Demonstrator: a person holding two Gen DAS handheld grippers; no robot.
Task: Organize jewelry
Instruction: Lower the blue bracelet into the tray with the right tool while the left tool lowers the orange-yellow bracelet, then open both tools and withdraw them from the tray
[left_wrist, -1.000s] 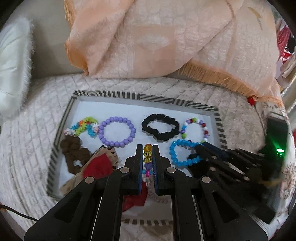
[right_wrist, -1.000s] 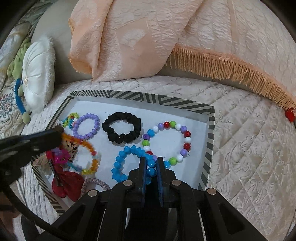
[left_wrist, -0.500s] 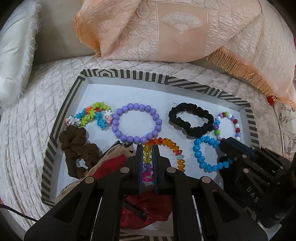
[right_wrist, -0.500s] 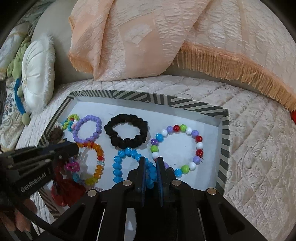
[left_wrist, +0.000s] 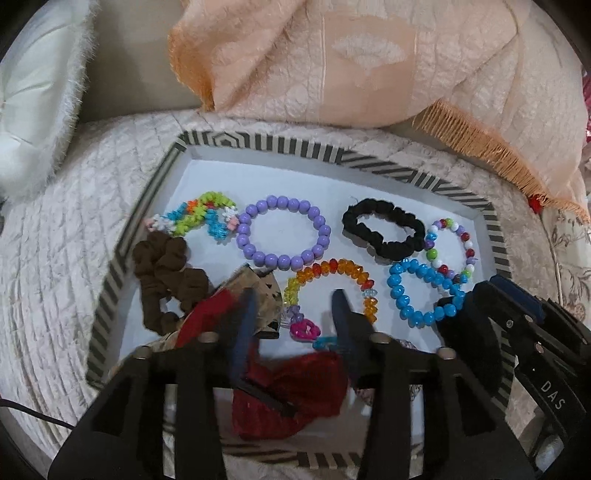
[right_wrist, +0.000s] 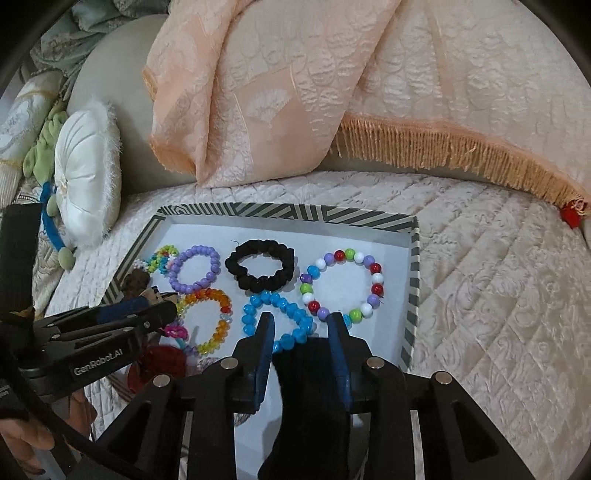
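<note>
My left claw (left_wrist: 291, 306) is opening over the striped tray (left_wrist: 369, 162) on the bed; the amber bead bracelet (left_wrist: 334, 271) lies flat between its spread fingers, untouched, just below the purple bracelet (left_wrist: 283, 236). My right claw (right_wrist: 301, 326) is opening too, nothing pressed, above the blue bead bracelet (right_wrist: 275, 314) beside the black scrunchie (right_wrist: 260, 269).

The left tool's (left_wrist: 291, 306) fingers (left_wrist: 245, 314) are smeared by motion as they spread, hiding part of the red cloth (left_wrist: 291, 398) at the tray's (left_wrist: 258, 146) near edge, while a dark shape between the right tool's (right_wrist: 301, 332) fingers cannot be identified.
</note>
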